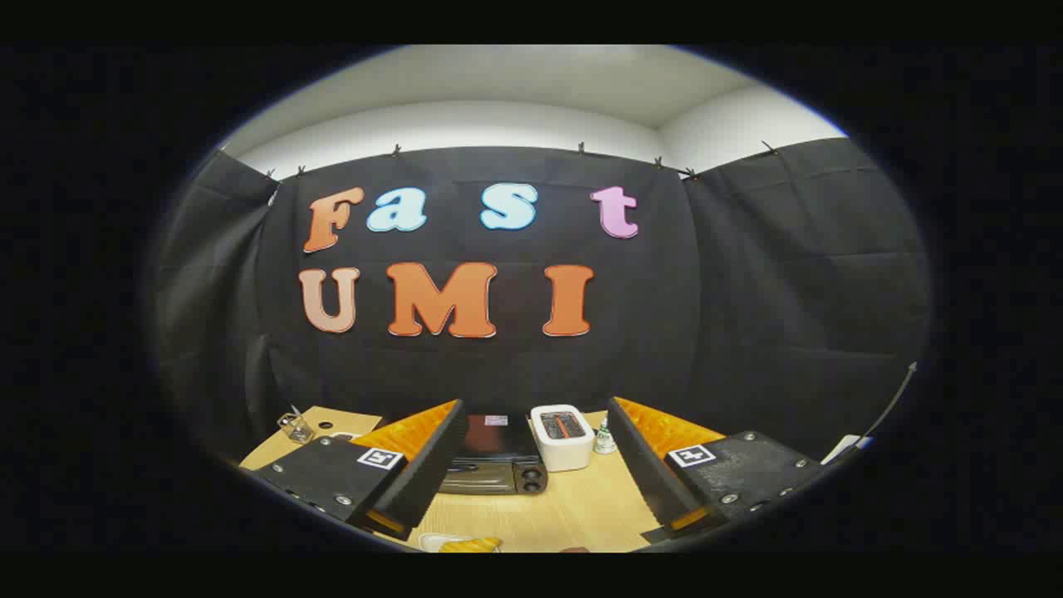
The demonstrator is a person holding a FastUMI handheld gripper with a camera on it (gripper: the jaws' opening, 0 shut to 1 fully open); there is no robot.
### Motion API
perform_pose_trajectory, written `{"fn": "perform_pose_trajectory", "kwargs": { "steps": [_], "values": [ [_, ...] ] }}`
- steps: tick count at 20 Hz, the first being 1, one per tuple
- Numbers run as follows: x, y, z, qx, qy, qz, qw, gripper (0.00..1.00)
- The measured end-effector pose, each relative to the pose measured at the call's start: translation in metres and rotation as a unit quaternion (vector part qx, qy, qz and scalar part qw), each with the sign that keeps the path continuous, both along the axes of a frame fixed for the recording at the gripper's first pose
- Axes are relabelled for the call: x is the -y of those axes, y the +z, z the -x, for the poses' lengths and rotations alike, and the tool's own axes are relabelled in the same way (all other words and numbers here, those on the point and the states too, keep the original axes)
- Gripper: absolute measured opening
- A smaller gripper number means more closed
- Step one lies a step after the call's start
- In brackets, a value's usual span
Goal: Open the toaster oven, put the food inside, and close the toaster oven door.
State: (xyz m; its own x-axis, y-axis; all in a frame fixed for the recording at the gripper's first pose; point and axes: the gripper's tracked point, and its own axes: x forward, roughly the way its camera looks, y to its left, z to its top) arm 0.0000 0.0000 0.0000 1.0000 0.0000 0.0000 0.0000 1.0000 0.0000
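Gripper view: tool [531, 473] fingers apart, empty, well short of closed black toaster oven [496, 465]; approach its door's top edge squarely, low over light wooden worktop [573, 511].

On the wooden table [581, 507], the toaster oven [492, 465] sits beyond the gripper [531, 473], seen through the gap between its two spread fingers and nearer the left finger [415, 465], which overlaps its left end. Just to the right of the oven stands a pop-up toaster [562, 436], and just right of that a small bottle [604, 438], close by the right finger [648, 469]. Near the table's front edge, below and between the fingers, lies the food [469, 545] on a small plate [432, 541]. Far left, beyond the left finger, a small glass object [295, 427] rests on the table.
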Motion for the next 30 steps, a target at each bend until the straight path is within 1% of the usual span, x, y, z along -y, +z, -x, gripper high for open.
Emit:
{"fn": "perform_pose_trajectory", "kwargs": {
  "steps": [9,15,22,26,30],
  "values": [
    [-0.006,-0.001,-0.004,-0.002,-0.001,0.012,1.0,1.0],
    [-0.016,-0.004,-0.011,-0.003,0.008,0.013,1.0,1.0],
    [-0.049,-0.028,-0.024,-0.027,0.034,0.018,0.999,1.0],
    [-0.071,-0.052,-0.038,-0.043,0.05,0.024,0.998,1.0],
    [-0.094,-0.086,-0.058,-0.059,0.064,0.024,0.996,1.0]
  ]
}}
